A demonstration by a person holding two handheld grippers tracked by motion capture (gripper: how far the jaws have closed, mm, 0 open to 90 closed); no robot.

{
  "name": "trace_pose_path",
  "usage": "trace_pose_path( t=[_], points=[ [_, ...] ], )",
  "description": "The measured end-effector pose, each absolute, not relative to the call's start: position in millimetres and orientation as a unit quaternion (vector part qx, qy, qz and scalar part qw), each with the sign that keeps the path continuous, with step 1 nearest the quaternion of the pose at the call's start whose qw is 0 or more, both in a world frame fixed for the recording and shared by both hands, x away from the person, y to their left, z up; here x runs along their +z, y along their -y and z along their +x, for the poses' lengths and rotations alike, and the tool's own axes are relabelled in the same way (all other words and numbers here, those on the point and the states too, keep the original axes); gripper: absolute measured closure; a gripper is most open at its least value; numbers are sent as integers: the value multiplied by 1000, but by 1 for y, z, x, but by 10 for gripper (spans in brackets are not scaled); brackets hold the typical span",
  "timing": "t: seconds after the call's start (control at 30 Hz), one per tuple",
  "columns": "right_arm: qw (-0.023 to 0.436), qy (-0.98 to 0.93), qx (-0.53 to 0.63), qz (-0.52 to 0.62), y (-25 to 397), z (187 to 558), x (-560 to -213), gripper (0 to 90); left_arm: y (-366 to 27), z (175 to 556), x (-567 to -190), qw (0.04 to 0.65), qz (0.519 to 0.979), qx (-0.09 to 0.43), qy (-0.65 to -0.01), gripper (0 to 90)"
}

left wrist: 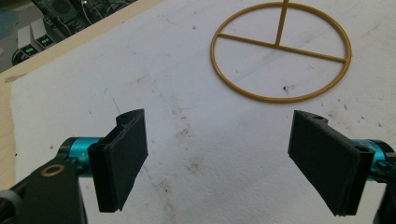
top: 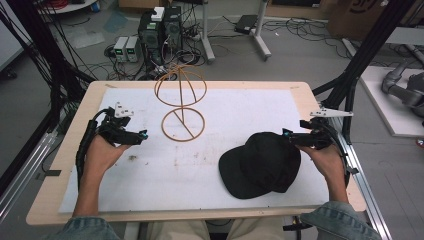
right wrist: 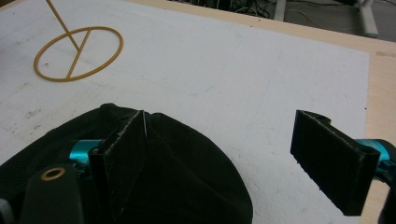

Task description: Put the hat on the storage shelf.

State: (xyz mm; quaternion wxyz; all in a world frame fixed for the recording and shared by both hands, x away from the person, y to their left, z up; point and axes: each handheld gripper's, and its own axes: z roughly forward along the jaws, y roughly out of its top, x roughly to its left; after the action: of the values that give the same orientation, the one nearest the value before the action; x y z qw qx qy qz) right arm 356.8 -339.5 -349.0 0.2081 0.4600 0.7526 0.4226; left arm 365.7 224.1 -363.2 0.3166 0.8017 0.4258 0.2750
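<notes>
Black fabric baseball cap (top: 262, 162) lying crown-up on the white paper sheet (top: 150, 175) that covers the light wooden worktop (top: 55, 165), toward the near right corner. Rounded, slightly slumped crown of dark panels meeting along raised seams, one seam showing as a pale ridge in the right gripper view (right wrist: 154, 163); flat, stiff brim pointing toward the near edge and the middle of the sheet. Matte cloth, no visible logo.

Right gripper (top: 292, 136) held low at the far right side of the cap, jaws spread wide, one jaw against the crown, the other over bare paper, nothing clamped. Right hand (top: 327, 160) gripping it from beside the right edge of the worktop.

Left gripper (top: 140, 136) poised over the left part of the sheet, jaws likewise wide apart and empty, stained paper between them. Left hand (top: 102, 152) wrapped around its body.

Thin golden wire hat stand (top: 181, 102) upright near the middle of the far edge: a flat ring base with a crossbar, a slim post and a looped spherical top, well apart from the cap.
</notes>
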Motion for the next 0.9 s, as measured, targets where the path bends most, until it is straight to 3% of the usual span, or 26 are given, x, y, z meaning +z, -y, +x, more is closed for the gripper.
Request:
trace_pose_path(
  t=[0.9],
  points=[
    [206, -731, 455, 465, 337, 337, -342, 202, -228, 372, -366, 305, 799, 278, -436, 202]
  ],
)
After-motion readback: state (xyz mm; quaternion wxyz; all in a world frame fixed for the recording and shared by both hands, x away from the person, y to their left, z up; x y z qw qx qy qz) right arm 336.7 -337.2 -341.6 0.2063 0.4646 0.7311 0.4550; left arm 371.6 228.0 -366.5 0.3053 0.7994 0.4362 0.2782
